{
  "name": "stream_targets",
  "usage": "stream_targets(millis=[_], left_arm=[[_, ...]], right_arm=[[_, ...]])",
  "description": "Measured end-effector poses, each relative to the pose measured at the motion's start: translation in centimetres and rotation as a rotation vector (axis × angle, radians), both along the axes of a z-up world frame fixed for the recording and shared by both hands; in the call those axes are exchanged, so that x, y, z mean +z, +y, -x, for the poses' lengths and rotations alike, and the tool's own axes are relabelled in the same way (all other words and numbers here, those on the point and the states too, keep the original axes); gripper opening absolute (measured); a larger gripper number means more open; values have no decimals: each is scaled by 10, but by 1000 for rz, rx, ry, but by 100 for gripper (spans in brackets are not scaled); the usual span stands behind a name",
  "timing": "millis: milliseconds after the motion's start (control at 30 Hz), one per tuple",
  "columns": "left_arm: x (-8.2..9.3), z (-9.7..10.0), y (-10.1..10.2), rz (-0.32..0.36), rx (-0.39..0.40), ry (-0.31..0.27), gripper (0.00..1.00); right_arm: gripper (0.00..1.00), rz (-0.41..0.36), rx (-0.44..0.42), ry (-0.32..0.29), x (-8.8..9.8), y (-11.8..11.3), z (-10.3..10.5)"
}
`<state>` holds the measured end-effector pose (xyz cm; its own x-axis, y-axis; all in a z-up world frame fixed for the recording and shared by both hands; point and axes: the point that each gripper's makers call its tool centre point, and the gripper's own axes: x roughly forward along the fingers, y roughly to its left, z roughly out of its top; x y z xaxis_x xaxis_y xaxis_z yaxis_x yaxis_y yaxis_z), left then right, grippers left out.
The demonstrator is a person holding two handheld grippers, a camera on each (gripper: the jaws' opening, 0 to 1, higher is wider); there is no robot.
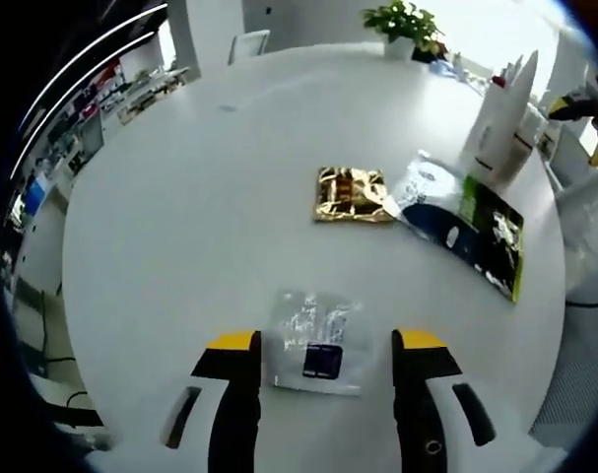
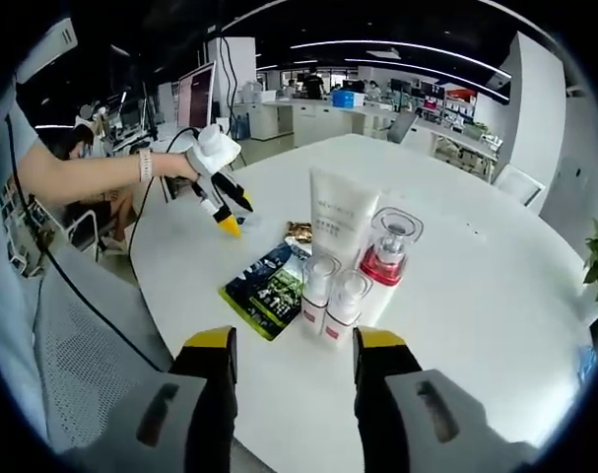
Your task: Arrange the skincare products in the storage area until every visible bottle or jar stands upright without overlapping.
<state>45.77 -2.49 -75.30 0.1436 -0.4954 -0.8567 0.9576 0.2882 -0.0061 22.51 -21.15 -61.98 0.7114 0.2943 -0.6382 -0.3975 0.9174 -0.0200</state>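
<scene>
Two grippers: left gripper (image 1: 323,350) and right gripper (image 2: 294,345), jaws apart, gripping nothing.
Sachet (image 1: 316,342): flat between left jaws.
Bottles (image 2: 333,301): upright just beyond right jaws.
Tube (image 2: 340,225): upright behind them on table (image 2: 476,296).

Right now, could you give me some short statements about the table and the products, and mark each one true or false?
1. The white tube stands upright on the table. True.
2. The gold sachet is held between the left gripper's jaws. False: it lies on the table farther off; a clear sachet lies between the open jaws.
3. Two small white bottles stand side by side before the tube. True.
4. The red-collared bottle lies on its side. False: it stands upright.
5. The right gripper grips a bottle. False: its jaws are open and empty.
</scene>
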Motion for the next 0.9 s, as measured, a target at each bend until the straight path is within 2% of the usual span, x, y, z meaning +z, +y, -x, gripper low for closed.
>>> stream_targets(millis=[167,300,367,733,800,900], left_arm=[[0,-1,1,-12,-8,5,45],[-1,-7,3,-26,10,14,37],[-1,-5,3,-43,-12,10,37],[-1,17,-3,-61,-95,31,37],[-1,24,-5,-73,-142,19,37],[1,30,-9,-74,-168,16,37]], right_arm=[[47,-4,-3,5,-2,-1,1],[47,-6,-4,1,-1,-1,2],[47,-5,-5,-1,-1,-2,2],[47,-7,-7,5,-4,-3,4],[47,-8,-6,0,-3,-3,4],[47,-6,-5,-4,-2,-4,3]])
